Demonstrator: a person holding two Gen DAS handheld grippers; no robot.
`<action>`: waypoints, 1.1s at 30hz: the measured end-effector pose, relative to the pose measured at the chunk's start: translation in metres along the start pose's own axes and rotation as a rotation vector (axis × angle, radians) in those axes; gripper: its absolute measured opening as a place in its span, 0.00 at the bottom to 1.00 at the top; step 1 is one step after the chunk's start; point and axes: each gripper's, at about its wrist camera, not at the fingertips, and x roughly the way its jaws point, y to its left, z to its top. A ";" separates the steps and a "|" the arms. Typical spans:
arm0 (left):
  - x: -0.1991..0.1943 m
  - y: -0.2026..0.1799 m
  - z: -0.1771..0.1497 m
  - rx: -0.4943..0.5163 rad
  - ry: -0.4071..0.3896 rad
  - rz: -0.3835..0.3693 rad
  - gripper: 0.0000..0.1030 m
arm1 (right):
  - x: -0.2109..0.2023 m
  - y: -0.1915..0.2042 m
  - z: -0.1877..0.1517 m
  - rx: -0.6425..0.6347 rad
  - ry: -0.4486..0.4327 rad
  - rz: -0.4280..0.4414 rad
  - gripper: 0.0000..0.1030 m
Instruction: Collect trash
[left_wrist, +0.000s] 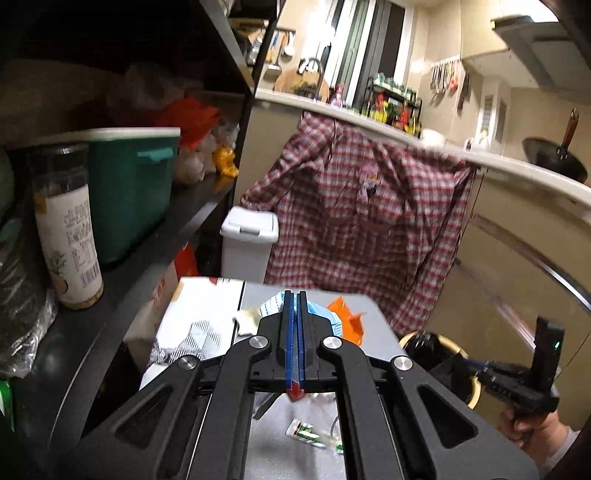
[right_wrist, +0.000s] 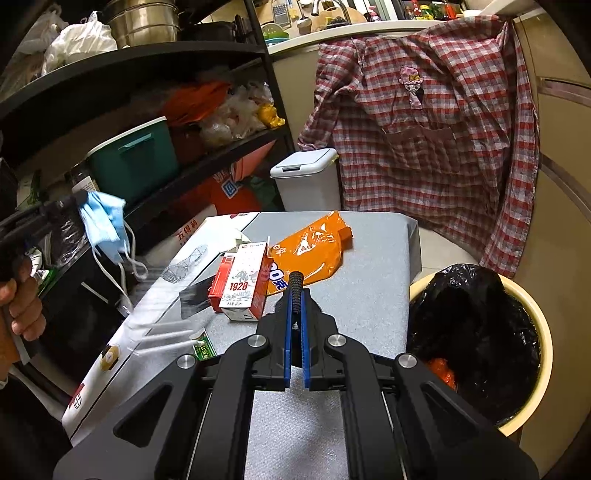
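Note:
My left gripper is shut on a blue face mask. In the right wrist view the left gripper holds the mask in the air left of the table, ear loops dangling. My right gripper hovers over the grey table, shut on a small black ribbed piece that sticks out past its tips. A red-and-white milk carton, an orange snack bag and a green sachet lie on the table. The yellow bin with a black liner stands to the right.
A black shelf rack with a teal box and bags fills the left. A white lidded bin stands behind the table. A plaid shirt hangs from the counter. A white printed box lies along the table's left side.

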 end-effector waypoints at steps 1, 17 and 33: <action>-0.003 0.000 0.003 -0.008 -0.015 -0.007 0.01 | 0.000 0.000 0.000 0.001 -0.001 0.001 0.04; 0.034 0.009 -0.017 0.010 0.162 0.076 0.01 | 0.009 0.002 -0.006 0.005 0.043 0.031 0.05; -0.014 -0.005 0.021 -0.031 -0.031 -0.077 0.01 | 0.028 0.020 -0.012 -0.033 0.077 0.030 0.05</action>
